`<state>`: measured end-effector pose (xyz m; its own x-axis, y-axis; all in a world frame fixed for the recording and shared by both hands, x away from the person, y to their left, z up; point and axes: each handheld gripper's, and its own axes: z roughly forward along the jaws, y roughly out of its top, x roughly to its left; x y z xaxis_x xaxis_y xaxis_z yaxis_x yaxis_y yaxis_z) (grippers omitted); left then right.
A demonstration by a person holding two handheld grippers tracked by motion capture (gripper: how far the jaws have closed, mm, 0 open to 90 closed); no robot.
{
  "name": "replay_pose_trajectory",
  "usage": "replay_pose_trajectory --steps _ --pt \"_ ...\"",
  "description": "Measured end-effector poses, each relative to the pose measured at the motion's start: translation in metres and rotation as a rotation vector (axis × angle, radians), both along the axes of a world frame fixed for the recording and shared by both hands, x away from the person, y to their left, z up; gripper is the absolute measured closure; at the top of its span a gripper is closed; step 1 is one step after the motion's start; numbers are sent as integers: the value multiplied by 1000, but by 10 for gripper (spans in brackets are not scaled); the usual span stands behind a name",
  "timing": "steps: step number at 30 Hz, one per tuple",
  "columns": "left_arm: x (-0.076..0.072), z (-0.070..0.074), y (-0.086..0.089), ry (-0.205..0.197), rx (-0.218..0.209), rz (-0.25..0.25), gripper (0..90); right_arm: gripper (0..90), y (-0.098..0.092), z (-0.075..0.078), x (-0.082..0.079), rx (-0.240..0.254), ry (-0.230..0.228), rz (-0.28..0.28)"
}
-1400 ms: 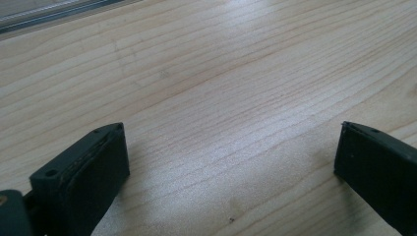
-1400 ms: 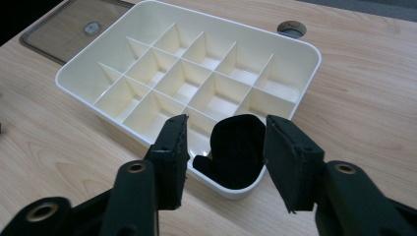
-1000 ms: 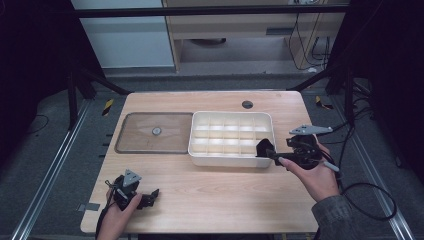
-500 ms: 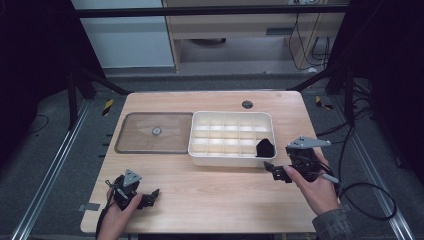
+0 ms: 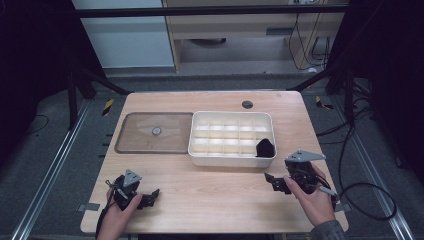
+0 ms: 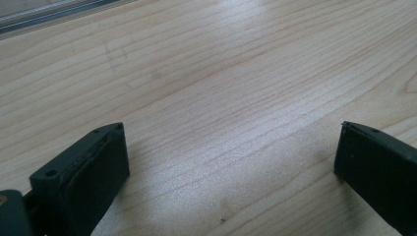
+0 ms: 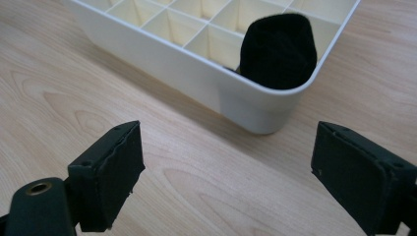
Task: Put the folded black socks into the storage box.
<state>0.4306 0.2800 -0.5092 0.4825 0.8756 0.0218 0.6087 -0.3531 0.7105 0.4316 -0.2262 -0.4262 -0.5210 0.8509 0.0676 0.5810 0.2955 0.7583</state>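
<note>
A white compartment box (image 5: 231,159) stands mid-table. A black rolled cloth piece (image 5: 265,148) rests in its near right corner cell, and it rises above the rim (image 7: 278,49) in the right gripper view. My right gripper (image 5: 272,181) hovers low over the wood in front of that corner of the box (image 7: 196,73). It is open (image 7: 226,167) with nothing between the jaws, which have just closed a little. My left gripper (image 5: 150,197) lies at the near left of the table, open (image 6: 231,162) over bare wood.
A flat clear lid (image 5: 135,145) lies left of the box, with a small round knob (image 5: 156,131) at its middle. A dark round hole (image 5: 247,104) sits near the table's far edge. A cable trails off the table's right side.
The right gripper let go of the black cloth piece into the corner cell, then drew back toward the person and sank to the table. The left gripper stayed still.
</note>
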Motion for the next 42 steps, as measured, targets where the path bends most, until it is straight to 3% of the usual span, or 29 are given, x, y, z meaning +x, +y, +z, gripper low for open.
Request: replay_pose_trajectory --steps 10,26,35,37,42 --pt "0 0 0 2 3 -1 0 144 3 -34 -8 -60 -6 44" --pt "0 0 0 5 0 -1 0 144 7 -54 -8 -48 23 47" --pt "0 0 -1 5 -1 0 0 137 7 -68 -7 -52 21 25" --pt "0 0 -1 4 -2 0 0 127 6 -73 -5 -39 2 -2" --pt "0 0 -1 5 -1 0 0 125 7 -79 -3 -25 5 -25"
